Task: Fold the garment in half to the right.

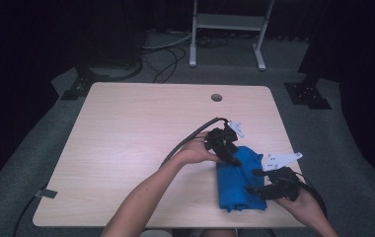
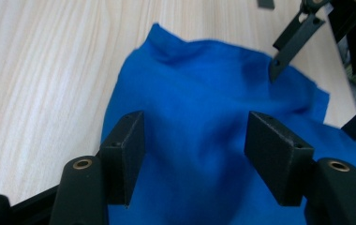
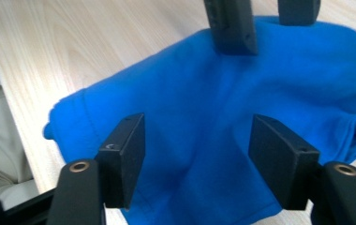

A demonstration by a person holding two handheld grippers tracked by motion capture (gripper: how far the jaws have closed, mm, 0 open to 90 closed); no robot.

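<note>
High view: blue cloth is lying folded at the table front-right, grommet hole well behind; left gripper view: jaws spread over cloth; right gripper view: jaws spread, pinching nothing.

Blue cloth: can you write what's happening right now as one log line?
thing: folded blue cloth on table | left tongs: open over cloth | right tongs: open over cloth

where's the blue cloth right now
In the high view the blue cloth lies folded near the table's front right corner, between the left tool and right tool.
</note>
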